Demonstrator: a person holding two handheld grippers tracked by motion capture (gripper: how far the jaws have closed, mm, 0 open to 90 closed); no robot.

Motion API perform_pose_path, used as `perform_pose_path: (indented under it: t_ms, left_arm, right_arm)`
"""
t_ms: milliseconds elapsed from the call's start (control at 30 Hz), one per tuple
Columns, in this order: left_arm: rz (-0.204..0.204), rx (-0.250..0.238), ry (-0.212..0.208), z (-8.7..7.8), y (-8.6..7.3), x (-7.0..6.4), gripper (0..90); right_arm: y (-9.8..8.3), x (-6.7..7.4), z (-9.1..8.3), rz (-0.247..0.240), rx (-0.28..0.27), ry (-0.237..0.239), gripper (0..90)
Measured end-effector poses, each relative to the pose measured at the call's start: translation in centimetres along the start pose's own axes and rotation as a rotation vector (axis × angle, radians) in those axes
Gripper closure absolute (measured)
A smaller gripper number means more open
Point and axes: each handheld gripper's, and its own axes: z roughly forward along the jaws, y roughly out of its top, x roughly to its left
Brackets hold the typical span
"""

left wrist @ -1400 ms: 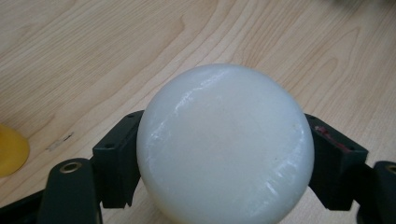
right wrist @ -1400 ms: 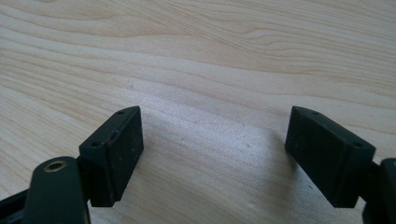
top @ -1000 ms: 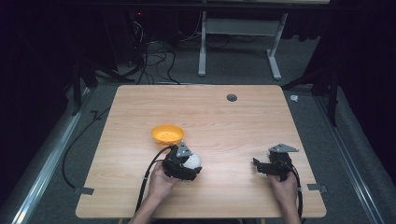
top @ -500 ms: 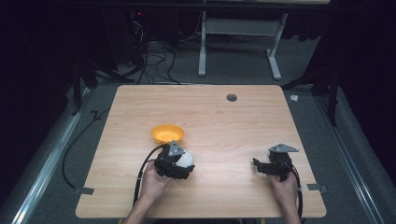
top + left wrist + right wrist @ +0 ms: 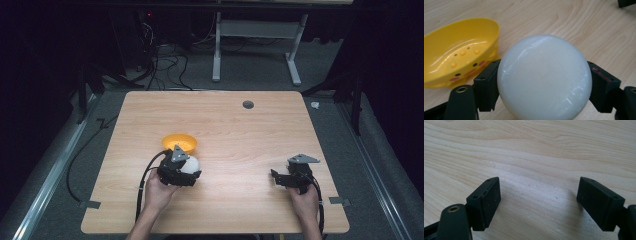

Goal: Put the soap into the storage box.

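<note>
1. My left gripper (image 5: 186,165) is clamping a smooth, glossy white ball (image 5: 544,77), with one black jaw pressing on each side of it, so the ball is sitting squarely between them.
2. The ball is hanging out right next to a shallow yellow plastic dish with raised dots and pink spots (image 5: 459,56). In the left gripper view the dish is lying just off to the left of the ball; I can't tell if they're touching.
3. From the high view, ball and dish are sitting a bit left of centre on the light wooden table (image 5: 240,130), toward my edge.
4. My right gripper (image 5: 280,178) is resting well apart from all that, jaws spread wide over bare wood, gripping nothing.
</note>
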Motion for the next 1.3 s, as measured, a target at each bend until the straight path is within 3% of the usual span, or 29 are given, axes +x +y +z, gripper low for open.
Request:
perform_pose_path:
  t_ms: [500,600,867,1067,1300]
  left_arm:
    - [-0.072,-0.016,0.029,-0.7,0.6,2.2,24.5]
    - [-0.071,-0.007,0.052,-0.7,0.7,2.5,24.5]
    - [-0.101,-0.014,0.048,-0.5,1.0,3.4,24.5]
    - [-0.12,-0.029,0.062,-0.6,1.2,4.2,24.5]
    - [-0.124,-0.012,0.086,-0.4,1.7,5.0,24.5]
  right_arm:
    - [0.0,0.0,0.0,0.0,0.0,0.001,20.2]
    - [0.0,0.0,0.0,0.0,0.0,0.001,20.2]
    - [0.0,0.0,0.0,0.0,0.0,0.0,20.2]
    - [0.0,0.0,0.0,-0.001,0.0,0.0,20.2]
    - [0.0,0.0,0.0,0.0,0.0,0.0,20.2]
